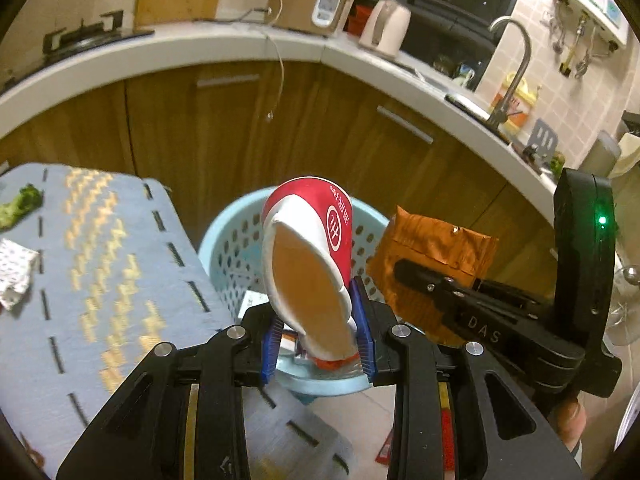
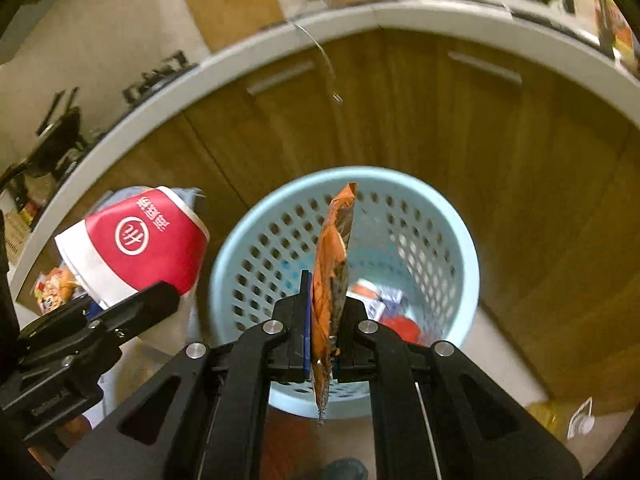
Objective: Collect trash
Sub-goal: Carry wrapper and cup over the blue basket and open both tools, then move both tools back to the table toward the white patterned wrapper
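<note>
My left gripper [image 1: 320, 340] is shut on a squashed red and white paper cup [image 1: 312, 264], which it holds over the near rim of a light blue perforated waste basket [image 1: 236, 240]. To its right my right gripper [image 1: 404, 272] carries an orange snack wrapper [image 1: 432, 248]. In the right wrist view the right gripper [image 2: 324, 332] is shut on that orange wrapper [image 2: 332, 264], edge-on above the basket [image 2: 440, 232]. The cup [image 2: 136, 244] and the left gripper [image 2: 160, 296] appear at the left. Some trash [image 2: 384, 304] lies in the basket's bottom.
A table with a blue patterned cloth [image 1: 100, 280] stands left of the basket, with a green scrap [image 1: 20, 204] and crumpled white paper [image 1: 16, 276] on it. Wooden cabinets [image 1: 320, 128] and a white counter [image 1: 200, 48] with a rice cooker [image 1: 308, 0] and kettle [image 1: 386, 26] curve behind.
</note>
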Available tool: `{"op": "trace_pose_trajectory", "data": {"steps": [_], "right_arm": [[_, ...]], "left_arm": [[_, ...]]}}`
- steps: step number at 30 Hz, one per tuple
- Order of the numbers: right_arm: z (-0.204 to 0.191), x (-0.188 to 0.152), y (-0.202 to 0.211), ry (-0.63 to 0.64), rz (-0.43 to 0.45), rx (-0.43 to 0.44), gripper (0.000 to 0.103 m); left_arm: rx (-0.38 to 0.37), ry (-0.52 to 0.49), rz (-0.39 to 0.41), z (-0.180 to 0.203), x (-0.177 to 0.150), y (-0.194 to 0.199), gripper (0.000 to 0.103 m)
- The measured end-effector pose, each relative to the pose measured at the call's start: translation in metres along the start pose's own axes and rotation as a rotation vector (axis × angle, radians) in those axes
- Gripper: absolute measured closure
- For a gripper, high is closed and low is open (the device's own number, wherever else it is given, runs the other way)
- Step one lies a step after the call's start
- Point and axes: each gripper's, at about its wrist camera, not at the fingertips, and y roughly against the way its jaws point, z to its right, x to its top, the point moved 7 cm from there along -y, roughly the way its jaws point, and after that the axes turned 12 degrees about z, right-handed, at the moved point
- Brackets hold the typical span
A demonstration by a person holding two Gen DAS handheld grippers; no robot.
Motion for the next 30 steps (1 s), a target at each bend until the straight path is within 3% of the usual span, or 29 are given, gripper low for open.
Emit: {"op": "trace_pose_trajectory", "data": {"steps": [7, 9, 10, 12, 13, 21, 30], "right_arm": [[0.014, -0.008, -0.014, -0.008, -0.04, -0.04, 0.096], [0.014, -0.006, -0.015, -0.012, -0.038, -0.044, 0.091], [0.014, -0.005, -0.014, -0.016, -0.035, -0.042, 0.084], [0.015, -0.004, -0.011, -0.024, -0.019, -0.044, 0.057], [0.016, -0.003, -0.008, -0.025, -0.005, -0.046, 0.055], [0.01, 0.009, 0.011, -0.023, 0.047, -0.041, 0.055], [-0.022, 0.015, 0.023, 0.017, 0.071, 0.011, 0.055]], "left_arm": [[0.018, 0.008, -0.04, 0.003, -0.009, -0.019, 0.069], [0.034, 0.016, -0.032, 0.0, -0.007, -0.019, 0.045], [0.042, 0.019, -0.022, -0.002, -0.006, -0.017, 0.042], [0.047, 0.017, -0.007, -0.005, -0.003, -0.012, 0.04], [0.046, 0.018, -0.005, -0.007, -0.002, -0.01, 0.04], [0.055, 0.043, 0.039, -0.017, 0.006, 0.009, 0.037], [0.084, 0.057, 0.101, -0.033, 0.01, 0.048, 0.037]]}}
